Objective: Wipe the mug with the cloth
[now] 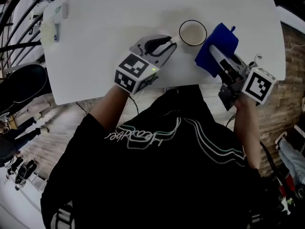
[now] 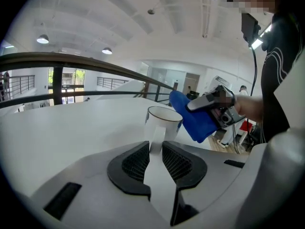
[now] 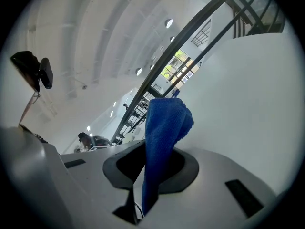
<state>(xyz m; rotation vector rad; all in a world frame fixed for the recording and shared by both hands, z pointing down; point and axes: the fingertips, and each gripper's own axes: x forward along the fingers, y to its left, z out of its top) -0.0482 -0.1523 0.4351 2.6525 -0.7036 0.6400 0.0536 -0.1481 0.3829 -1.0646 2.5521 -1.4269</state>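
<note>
Left gripper view: left gripper (image 2: 156, 148) fingers (image 2: 134, 163) clamp the mug (image 2: 165, 120) handle, steadying it; right gripper (image 3: 153, 168) fingers (image 3: 183, 168) pinch the cloth (image 3: 164, 128) alongside, for wiping.

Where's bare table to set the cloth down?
Free: the wide stretch of table between the small items at its left edge and the mug; also the strip beyond the mug. Crowded: the near right part, where left gripper, mug, cloth and right gripper bunch.
</note>
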